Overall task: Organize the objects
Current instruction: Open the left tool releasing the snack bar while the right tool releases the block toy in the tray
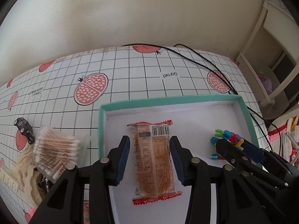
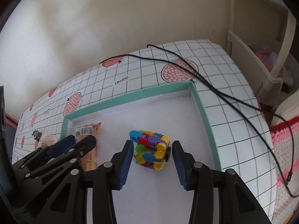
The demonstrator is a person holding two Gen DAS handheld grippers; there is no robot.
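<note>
- A shallow tray point(image 1: 100, 130) with a teal rim and white floor sits on a table point(image 1: 130, 74) covered in a grid-and-pomegranate print.
- The left gripper point(image 1: 149, 155) hangs over the tray's left half, jaws released, blue pads on either side of a snack packet point(image 1: 155, 160) without touching it.
- The packet lies flat on the tray floor, near the left rim, its barcode end towards the far rim.
- The right gripper point(image 2: 152, 155) is over the tray's right half, jaws parted around a multicoloured plastic link toy point(image 2: 150, 149); whether the pads touch it is unclear.
- Off the tray's left edge, on the table, lie a bag of cotton swabs point(image 1: 54, 153), a small black toy car point(image 1: 25, 130) and cream lace point(image 1: 28, 175).
- A black cable point(image 2: 224, 91) trails across the table's far right corner.
</note>
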